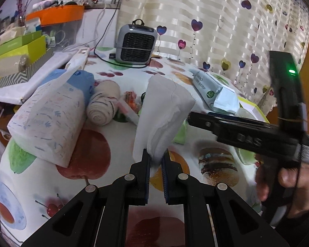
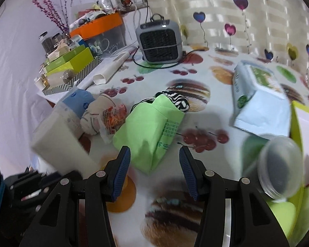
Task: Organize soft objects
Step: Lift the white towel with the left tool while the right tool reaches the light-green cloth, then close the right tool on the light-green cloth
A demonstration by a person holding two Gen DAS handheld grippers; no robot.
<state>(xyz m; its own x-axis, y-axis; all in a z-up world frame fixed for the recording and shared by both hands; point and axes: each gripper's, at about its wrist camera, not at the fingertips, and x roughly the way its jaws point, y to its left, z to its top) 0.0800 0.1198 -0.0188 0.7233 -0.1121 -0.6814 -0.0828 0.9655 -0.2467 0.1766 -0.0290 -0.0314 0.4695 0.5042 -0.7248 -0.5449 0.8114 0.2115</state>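
My left gripper point(image 1: 156, 156) is shut on a folded white cloth point(image 1: 164, 111) and holds it upright above the fruit-print table. The same cloth shows at the lower left of the right wrist view point(image 2: 59, 140). My right gripper point(image 2: 154, 160) is open and empty, just in front of a light green packet point(image 2: 152, 131) with a black-and-white striped item point(image 2: 175, 100) behind it. The right gripper's body shows at the right of the left wrist view point(image 1: 247, 131). A rolled cream sock point(image 1: 104, 105) and a white tissue pack point(image 1: 49, 119) lie at left.
A grey heater point(image 1: 136, 43) stands at the back with its cable. Stacked green and orange boxes point(image 1: 18, 49) are at the far left. A pale blue wipes pack point(image 2: 259, 100), a clear plastic cup point(image 2: 280, 166) and a yellow-green box point(image 2: 296, 127) are at right.
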